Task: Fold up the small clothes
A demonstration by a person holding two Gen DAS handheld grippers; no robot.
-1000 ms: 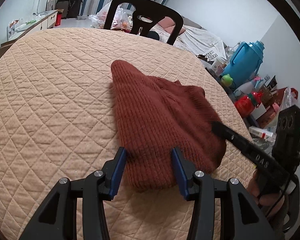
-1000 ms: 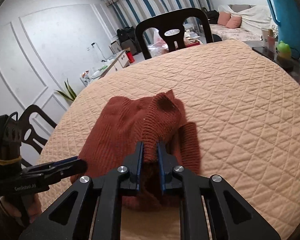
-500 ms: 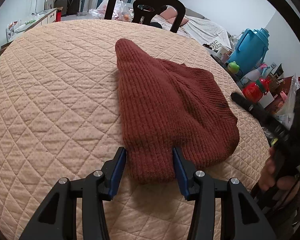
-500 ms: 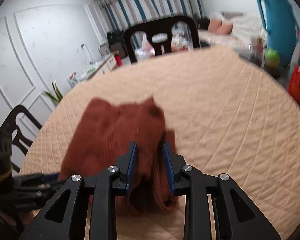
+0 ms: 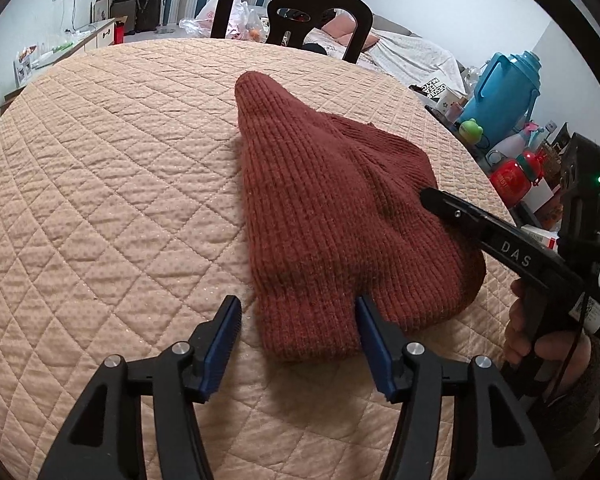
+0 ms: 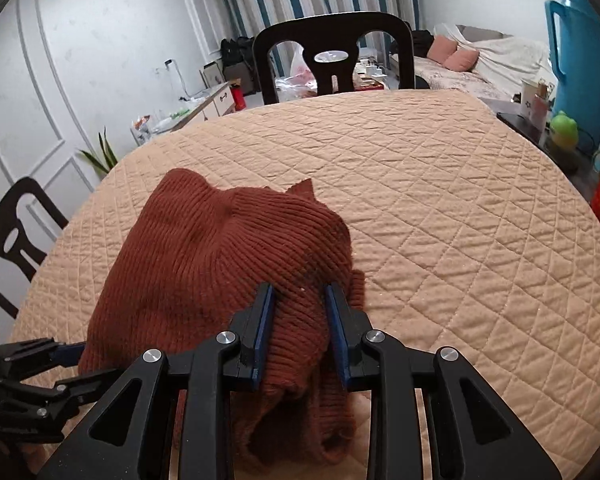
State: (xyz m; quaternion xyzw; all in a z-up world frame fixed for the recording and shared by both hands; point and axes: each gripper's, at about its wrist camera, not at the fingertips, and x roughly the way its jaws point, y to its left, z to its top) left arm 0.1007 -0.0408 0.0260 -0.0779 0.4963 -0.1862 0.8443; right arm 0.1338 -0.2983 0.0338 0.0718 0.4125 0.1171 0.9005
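Note:
A rust-red knitted garment (image 5: 332, 216) lies folded over on the quilted beige tabletop (image 5: 100, 184); it also shows in the right wrist view (image 6: 220, 264). My left gripper (image 5: 296, 320) is open, its blue-padded fingers either side of the garment's near end. My right gripper (image 6: 300, 300) is open, with the garment's near edge bunched loosely between its fingers; it also reaches in from the right in the left wrist view (image 5: 432, 196).
A black chair (image 5: 292, 12) stands at the table's far side, another (image 6: 12, 232) at the left. A blue jug (image 5: 504, 88), red bottle (image 5: 512, 180) and small items crowd a side surface at the right.
My right gripper, shut on the garment's edge a second ago, has opened and lowered the fabric onto the pile. The left gripper stayed open and widened slightly.

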